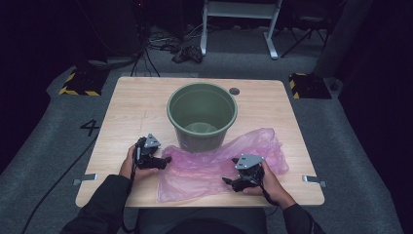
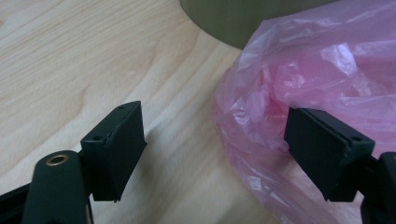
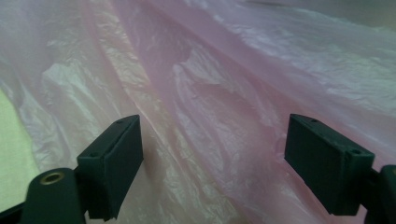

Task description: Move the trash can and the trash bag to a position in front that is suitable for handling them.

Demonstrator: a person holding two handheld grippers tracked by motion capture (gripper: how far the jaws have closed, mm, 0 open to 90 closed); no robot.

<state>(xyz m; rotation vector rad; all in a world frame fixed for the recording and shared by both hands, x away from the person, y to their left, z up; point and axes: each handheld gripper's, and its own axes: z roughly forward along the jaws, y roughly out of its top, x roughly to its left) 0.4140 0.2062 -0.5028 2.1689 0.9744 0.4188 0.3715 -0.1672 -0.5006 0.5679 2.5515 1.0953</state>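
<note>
A thin pink plastic bag (image 1: 214,163) lies spread flat on the wooden table (image 1: 131,105), just in front of an empty green bucket (image 1: 202,114). My left gripper (image 1: 163,162) is open at the bag's left edge; in the left gripper view the crumpled bag edge (image 2: 261,116) lies between its jaws, against the right one. My right gripper (image 1: 229,181) is open and rests over the bag's right half, pointing left; the right gripper view has wrinkled pink film (image 3: 210,112) between and beyond its spread jaws.
The bucket stands upright in the table's middle, its base (image 2: 233,18) close behind the left gripper. A small round grommet (image 1: 234,90) sits near the far edge. Metal clips (image 1: 85,178) mark the table's near corners. Cables and stands lie on the floor beyond.
</note>
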